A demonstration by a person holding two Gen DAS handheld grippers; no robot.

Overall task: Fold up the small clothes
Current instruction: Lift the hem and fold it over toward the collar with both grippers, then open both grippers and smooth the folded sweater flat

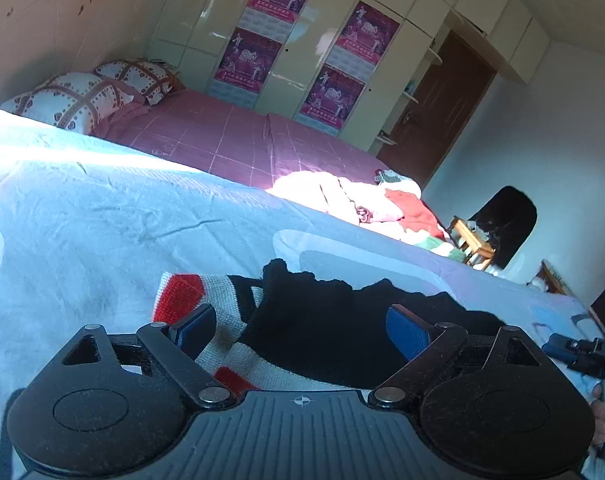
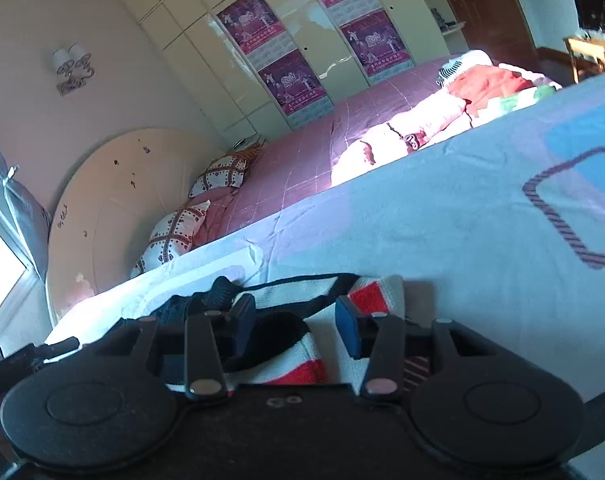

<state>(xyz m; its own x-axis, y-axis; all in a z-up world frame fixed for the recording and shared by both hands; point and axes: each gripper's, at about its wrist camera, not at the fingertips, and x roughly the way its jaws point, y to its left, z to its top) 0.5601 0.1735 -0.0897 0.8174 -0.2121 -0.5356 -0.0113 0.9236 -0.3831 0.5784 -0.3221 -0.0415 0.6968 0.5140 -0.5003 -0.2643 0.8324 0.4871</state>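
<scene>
A small knitted garment (image 1: 314, 324), black with white and red blocks, lies on the pale blue sheet (image 1: 102, 220). My left gripper (image 1: 302, 328) is open just above its near edge, blue pads on either side of the fabric. In the right wrist view the same garment (image 2: 302, 304) lies under my right gripper (image 2: 296, 324), which is open with the cloth between its pads. The right gripper's tip also shows at the left wrist view's right edge (image 1: 582, 350).
A heap of pink, red and green clothes (image 1: 362, 204) lies further along the bed on the pink checked cover (image 1: 222, 136). Pillows (image 1: 82, 96) sit at the headboard. A wardrobe with posters (image 1: 302, 40), a brown door (image 1: 442, 104) and a chair (image 1: 502, 224) stand beyond.
</scene>
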